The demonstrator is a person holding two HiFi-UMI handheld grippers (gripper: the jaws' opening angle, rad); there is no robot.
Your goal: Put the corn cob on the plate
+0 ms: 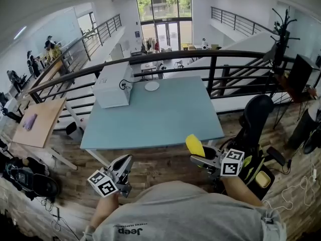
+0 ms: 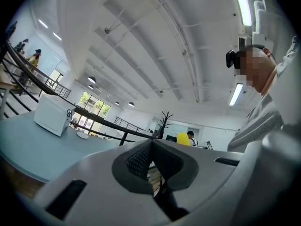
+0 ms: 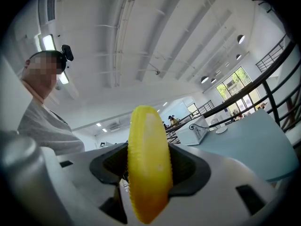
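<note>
A pale blue-green table (image 1: 150,119) stands on a mezzanine with a plank floor (image 1: 160,167), backed by a dark railing (image 1: 175,59) that looks over a bright hall with tall windows at 12 o'clock. On the tabletop a white box (image 1: 114,84) sits at 10 o'clock and a small white plate (image 1: 152,86) at 12 o'clock, just beside the box. A bare wooden table (image 1: 42,122) stands at 9 o'clock of the room, a black chair (image 1: 256,114) at 3 o'clock.

The corn cob (image 1: 194,145) is off the table, at 5 o'clock from its near right corner, pinched upright in the right gripper (image 1: 199,157), well apart from the plate. The left gripper (image 1: 124,163) hangs at 7 o'clock over the floor, jaws pressed together on nothing.

Only the head view shows the floor and the whole tabletop. The right gripper view alone shows the cob's fine ridged kernels between the dark pads (image 3: 186,166); both gripper views add the ribbed white ceiling and the person's grey sleeve. The left gripper view shows the cob only as a small yellow patch at 3 o'clock.
</note>
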